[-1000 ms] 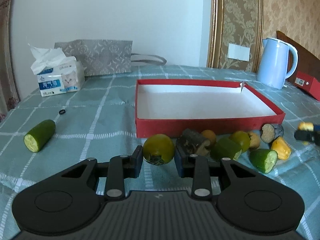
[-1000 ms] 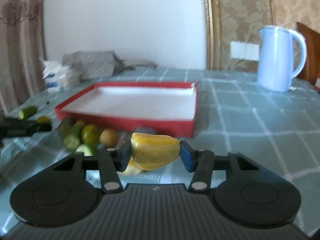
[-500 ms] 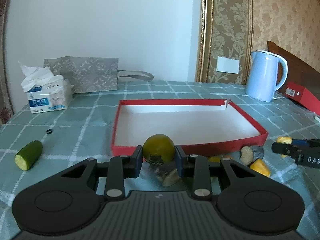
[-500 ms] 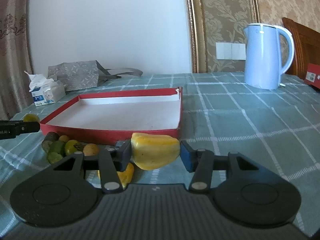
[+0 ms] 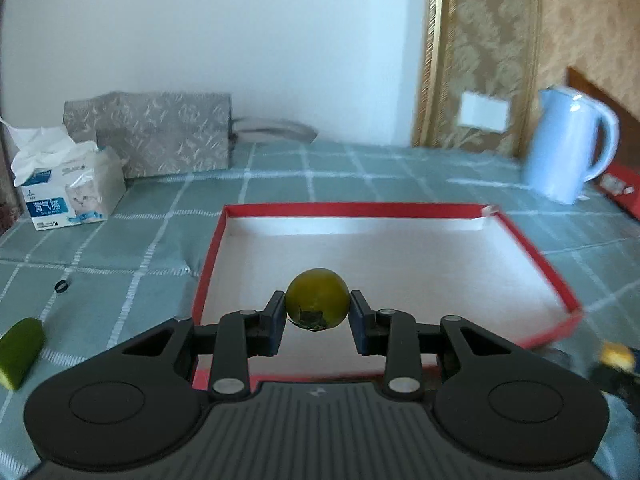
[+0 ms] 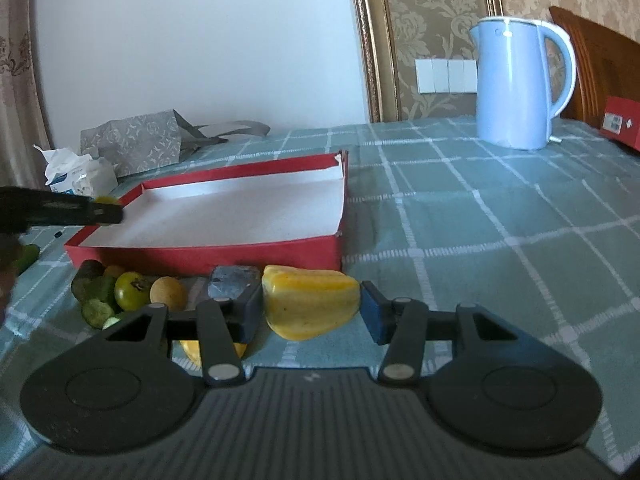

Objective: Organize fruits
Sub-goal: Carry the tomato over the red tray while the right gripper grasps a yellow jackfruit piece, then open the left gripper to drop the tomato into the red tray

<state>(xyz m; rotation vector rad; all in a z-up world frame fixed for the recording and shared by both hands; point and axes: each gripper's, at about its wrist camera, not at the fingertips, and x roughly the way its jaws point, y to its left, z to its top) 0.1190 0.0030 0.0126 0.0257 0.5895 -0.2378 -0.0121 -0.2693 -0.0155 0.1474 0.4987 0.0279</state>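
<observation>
My left gripper (image 5: 317, 314) is shut on a round green-yellow fruit (image 5: 316, 298), held in the air over the near part of the shallow red box (image 5: 532, 248) with its white bottom. My right gripper (image 6: 311, 309) is shut on a yellow fruit wedge (image 6: 310, 307), just in front of the red box (image 6: 208, 255) near its right corner. In the right wrist view a pile of small green and yellow fruits (image 6: 132, 290) lies along the box's near wall, and the left gripper (image 6: 105, 213) shows at the box's left end.
A cut cucumber piece (image 5: 20, 350) lies at the left on the green checked cloth. A tissue pack (image 5: 64, 188) and a grey paper bag (image 5: 160, 136) stand at the back left. A light blue kettle (image 6: 516, 84) is at the back right beside a red carton (image 6: 622, 120).
My left gripper has risen with the round fruit from the pile in front of the box to above the box's near wall. The right gripper has stayed put with the yellow wedge.
</observation>
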